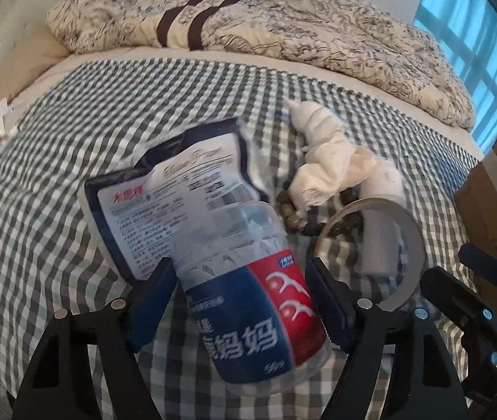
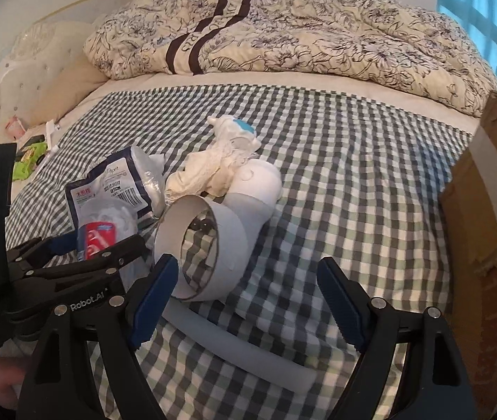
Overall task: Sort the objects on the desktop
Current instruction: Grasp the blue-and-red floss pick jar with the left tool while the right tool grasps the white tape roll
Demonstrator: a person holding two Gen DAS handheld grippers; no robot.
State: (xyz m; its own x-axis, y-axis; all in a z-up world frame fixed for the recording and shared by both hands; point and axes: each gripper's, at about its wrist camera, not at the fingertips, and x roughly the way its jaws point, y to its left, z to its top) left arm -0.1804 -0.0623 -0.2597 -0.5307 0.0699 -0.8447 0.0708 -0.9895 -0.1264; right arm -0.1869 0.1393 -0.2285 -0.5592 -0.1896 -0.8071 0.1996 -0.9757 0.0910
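Step in hand: I judge I am closing in with my left claw [image 1: 241, 294] on the clear plastic canister with a blue-and-red label [image 1: 251, 301], lower middle of the left wrist view.
Left claw state: blue pads apart, one on each side of the canister; I cannot tell whether either pad touches it yet.
Right claw state: my right claw [image 2: 248, 301] is spread wide and empty, low in the right wrist view, with only the checked bedsheet [image 2: 353, 175] and a loose grey tape strip [image 2: 241, 353] between its pads.
Where the things lie: the canister lies tilted on the bed, its top resting on the dark-blue tissue packet with a white label [image 1: 175, 189]. At right of it sit the grey tape roll [image 1: 405, 245], the dark wooden bead bracelet [image 1: 300, 217] and the crumpled white cloth [image 1: 325, 161].
How to do it well: I would centre the pads on the labelled middle, where the wall looks straight, and close slowly, since thin clear plastic may flex or slip.
Risk: lifting may drag the tissue packet, so I would rise straight up.
Destination: the brown cardboard box [image 2: 482, 217] at the right edge looks the likely bin, though I cannot confirm that.
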